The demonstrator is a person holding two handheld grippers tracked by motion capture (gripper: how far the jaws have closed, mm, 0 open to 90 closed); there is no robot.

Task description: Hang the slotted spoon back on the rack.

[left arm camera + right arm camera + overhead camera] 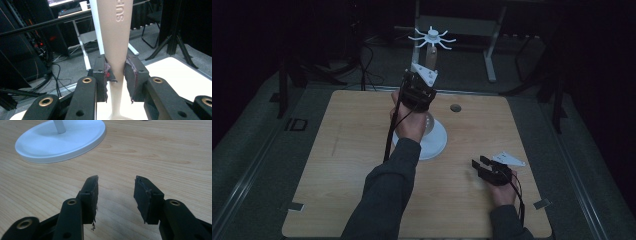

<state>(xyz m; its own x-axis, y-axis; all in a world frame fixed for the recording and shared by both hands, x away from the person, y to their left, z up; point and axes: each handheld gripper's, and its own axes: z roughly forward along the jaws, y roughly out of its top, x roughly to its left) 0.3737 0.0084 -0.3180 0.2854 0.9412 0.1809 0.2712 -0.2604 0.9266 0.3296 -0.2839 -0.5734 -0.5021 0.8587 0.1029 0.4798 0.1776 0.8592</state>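
Left gripper [117, 72] clamps the smooth tapered beige stem [116, 37]; right gripper [116, 195] gapes over woodgrain table [162, 152].

High view: dim and underexposed; the room beyond the surface [337, 165] is sinking into near black, and only the white stand base [434, 145] is standing out.
Left gripper view: brighter, even light; the cream stem [116, 37] between the left claw [117, 75] pads is looking sharp, while the background behind the claw is going soft.
Right gripper view: evenly lit; wood grain ahead of the right claw [116, 195] is reading clearly, a faint soft shadow is lying under the claw, and a mild sheen is showing on the base rim.
Glare: none is showing.
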